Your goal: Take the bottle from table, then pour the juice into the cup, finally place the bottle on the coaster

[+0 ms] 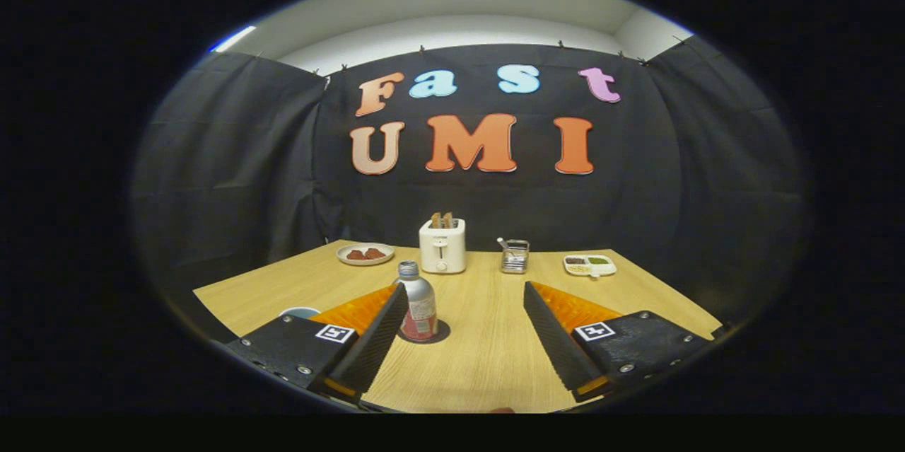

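A silver bottle [418, 301] with a red label and a grey cap stands upright on a dark round coaster [433, 334] on the wooden table [488, 353]. It is just ahead of my left finger, partly behind that fingertip. A pale cup [299, 312] peeks out beyond the left finger's body, mostly hidden. My gripper [465, 295] is open, its fingers spread wide with nothing between them; the bottle stands apart from the right finger.
At the table's far side stand a white toaster [442, 245] with toast in it, a plate [365, 255] of reddish food to its left, a small metal rack [515, 257] and a white divided dish [590, 265] to its right.
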The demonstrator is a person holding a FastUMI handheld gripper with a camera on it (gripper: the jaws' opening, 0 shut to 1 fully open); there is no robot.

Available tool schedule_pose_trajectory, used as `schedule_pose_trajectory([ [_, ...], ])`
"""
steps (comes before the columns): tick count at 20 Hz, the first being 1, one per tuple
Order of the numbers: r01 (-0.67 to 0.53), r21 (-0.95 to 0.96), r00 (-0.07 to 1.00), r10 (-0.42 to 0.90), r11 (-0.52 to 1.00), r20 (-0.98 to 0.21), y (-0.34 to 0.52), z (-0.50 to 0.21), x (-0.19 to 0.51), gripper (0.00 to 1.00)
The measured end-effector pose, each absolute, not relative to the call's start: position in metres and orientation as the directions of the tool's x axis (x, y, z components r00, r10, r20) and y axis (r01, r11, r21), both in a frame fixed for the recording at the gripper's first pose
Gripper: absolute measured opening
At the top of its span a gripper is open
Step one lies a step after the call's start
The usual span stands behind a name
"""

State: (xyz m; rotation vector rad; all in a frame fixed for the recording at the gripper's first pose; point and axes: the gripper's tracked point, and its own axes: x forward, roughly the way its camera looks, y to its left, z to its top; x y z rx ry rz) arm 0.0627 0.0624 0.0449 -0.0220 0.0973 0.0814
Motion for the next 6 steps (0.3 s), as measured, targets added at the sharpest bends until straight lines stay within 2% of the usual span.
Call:
schedule_pose_trajectory([
  [6, -0.016, 0.01, 0.996, 0.017, 1.0, -0.087, 0.021, 0.029, 0.046, 0.97],
])
